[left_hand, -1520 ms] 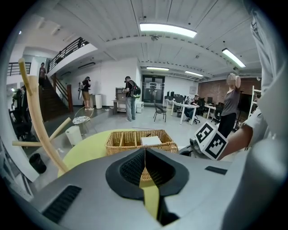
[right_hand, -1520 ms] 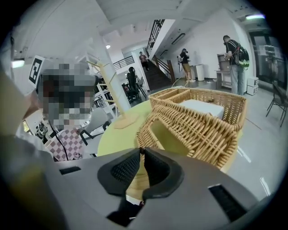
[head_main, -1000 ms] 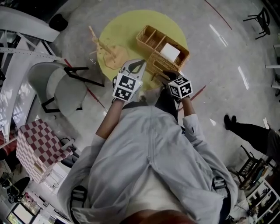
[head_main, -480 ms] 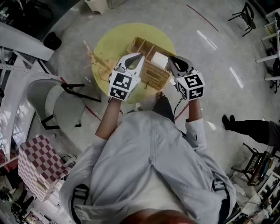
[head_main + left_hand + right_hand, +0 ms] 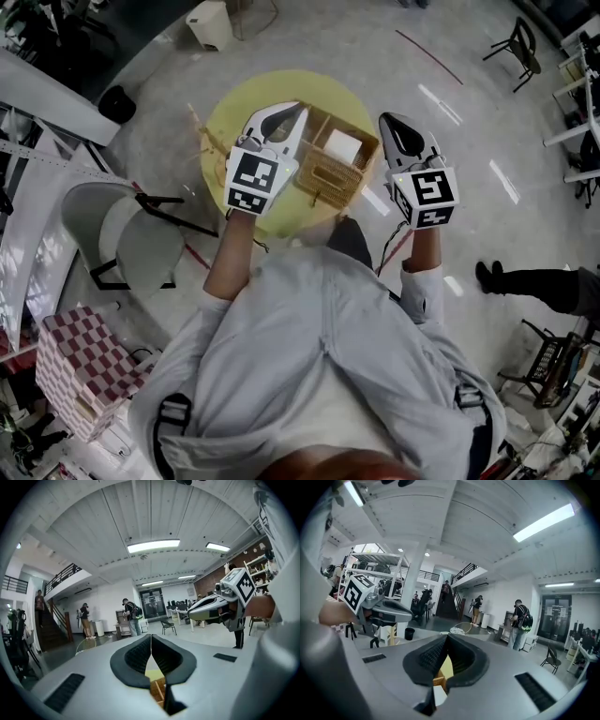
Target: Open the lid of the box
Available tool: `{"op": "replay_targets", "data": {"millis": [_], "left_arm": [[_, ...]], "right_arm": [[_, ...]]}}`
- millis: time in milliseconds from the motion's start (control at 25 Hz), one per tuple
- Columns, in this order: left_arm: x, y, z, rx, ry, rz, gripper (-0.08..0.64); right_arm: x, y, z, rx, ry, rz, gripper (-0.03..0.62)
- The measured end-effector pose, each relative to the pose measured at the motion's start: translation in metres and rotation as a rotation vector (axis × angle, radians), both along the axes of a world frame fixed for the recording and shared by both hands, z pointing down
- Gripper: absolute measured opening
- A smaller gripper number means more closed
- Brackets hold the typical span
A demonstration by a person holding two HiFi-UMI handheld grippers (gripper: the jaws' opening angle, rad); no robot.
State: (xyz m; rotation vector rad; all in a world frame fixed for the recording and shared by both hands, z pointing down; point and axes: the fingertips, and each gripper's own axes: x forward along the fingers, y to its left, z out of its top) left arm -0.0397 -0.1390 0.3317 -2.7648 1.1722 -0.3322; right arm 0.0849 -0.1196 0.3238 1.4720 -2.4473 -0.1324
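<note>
A wicker box (image 5: 364,141) with open compartments stands on the round yellow table (image 5: 234,103). A white block (image 5: 342,147) lies in it, and a woven panel (image 5: 328,178) sits on its near side. My left gripper (image 5: 296,112) is held up over the box's left edge, shut and empty. Its pads meet in the left gripper view (image 5: 151,639). My right gripper (image 5: 389,120) hangs raised to the right of the box, apart from it, shut with nothing between its pads (image 5: 447,638). Both point level into the room.
A wooden stick stand (image 5: 199,127) is on the table's left side. A grey chair (image 5: 131,230) stands at the left, a checkered box (image 5: 80,370) lower left and a black bin (image 5: 117,103) beyond. A person's legs (image 5: 539,281) stretch in at the right.
Both grippers have lifted away from the box's near edge and now point level. The right gripper has moved out to the right of the box and its jaws have shut.
</note>
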Motion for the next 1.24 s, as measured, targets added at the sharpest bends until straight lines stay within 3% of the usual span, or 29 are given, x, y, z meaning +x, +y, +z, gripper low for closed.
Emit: {"op": "replay_targets", "data": {"millis": [240,440,1240], "left_arm": [[-0.003,0.004,-0.031,0.06,0.013,-0.001,0.031],[-0.002,0.009,-0.044,0.093,-0.001,0.007,0.031],[0.003,0.01,-0.022,0.047,0.0,0.022,0.031]], "right_arm": [[-0.004,0.001,-0.036,0.079,-0.01,0.008,0.023],[-0.011,0.002,-0.039,0.081,-0.01,-0.003,0.023],[-0.008,0.002,-0.025,0.058,0.003,0.008,0.023]]}}
